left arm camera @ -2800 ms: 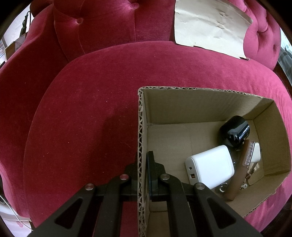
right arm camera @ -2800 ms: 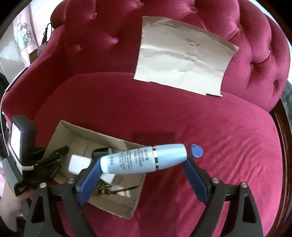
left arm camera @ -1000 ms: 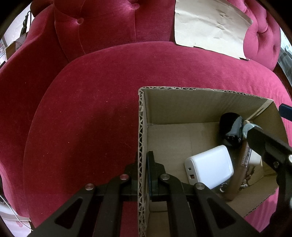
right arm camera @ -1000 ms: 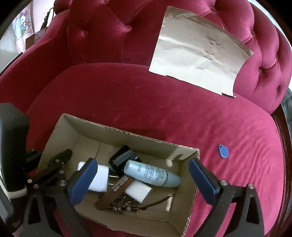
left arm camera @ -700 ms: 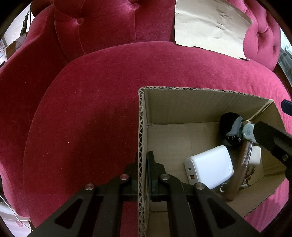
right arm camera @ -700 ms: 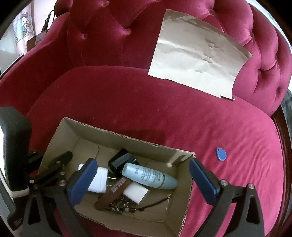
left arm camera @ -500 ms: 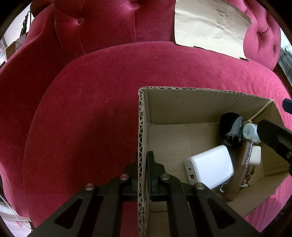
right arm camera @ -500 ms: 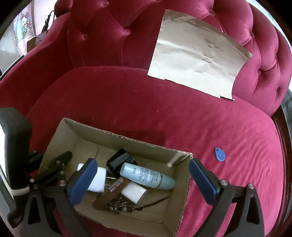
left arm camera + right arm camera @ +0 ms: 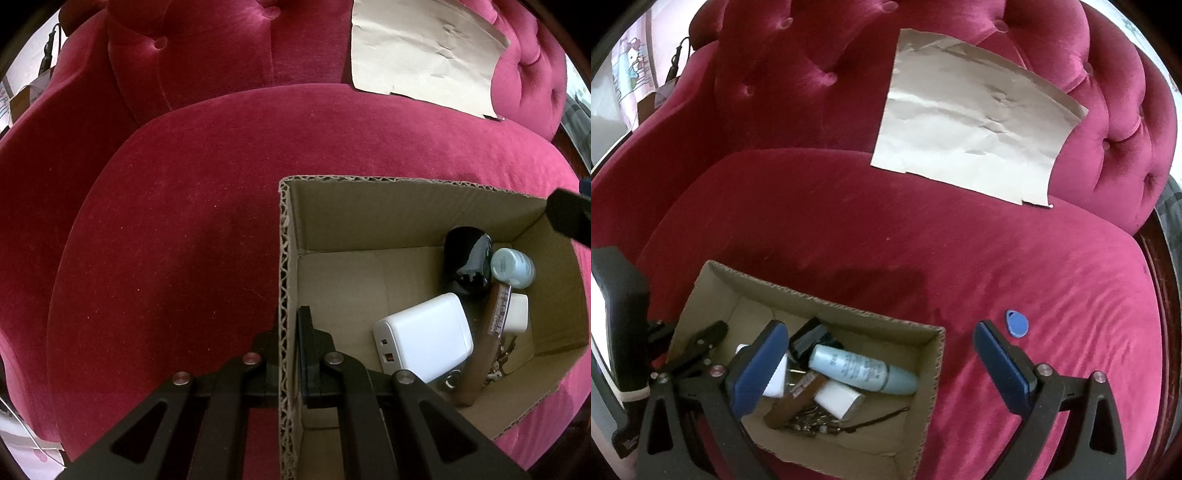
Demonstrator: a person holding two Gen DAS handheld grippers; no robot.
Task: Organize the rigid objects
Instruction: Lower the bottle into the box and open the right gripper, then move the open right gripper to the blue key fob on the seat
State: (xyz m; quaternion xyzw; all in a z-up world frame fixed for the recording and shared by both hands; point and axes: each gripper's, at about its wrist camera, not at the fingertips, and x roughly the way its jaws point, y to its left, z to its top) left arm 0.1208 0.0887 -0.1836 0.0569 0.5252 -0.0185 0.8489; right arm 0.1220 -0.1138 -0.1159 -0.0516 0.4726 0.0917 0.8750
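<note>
A red velvet sofa (image 9: 871,236) fills both views, its tufted back rising behind the seat cushion, and a creased sheet of brown paper (image 9: 975,122) leans against that back, its lower edge resting on the cushion. A small blue key fob (image 9: 1017,323) lies alone on the cushion, just beyond the right-hand fingertip of the right tongs (image 9: 875,363), well clear of the cardboard box (image 9: 406,206) that sits on the seat. The right tongs hang wide apart with nothing between the blue pads, one pad over the box's interior and the other over bare velvet, so part of the box's contents is covered in that view. The left tongs (image 9: 291,343) are pinched tight on the box's corrugated side wall, one finger outside and one inside. Inside the box lie a pale blue tube (image 9: 862,373), a white charger block (image 9: 424,338), a glossy black object (image 9: 468,260), a smaller white piece (image 9: 518,313) and a brown strap (image 9: 484,347) with a cluster of metal keys at its end. The keys are tangled and too small to tell apart. In the left wrist view only the tube's round end shows, and a dark piece of the right tongs cuts in at the right edge.
</note>
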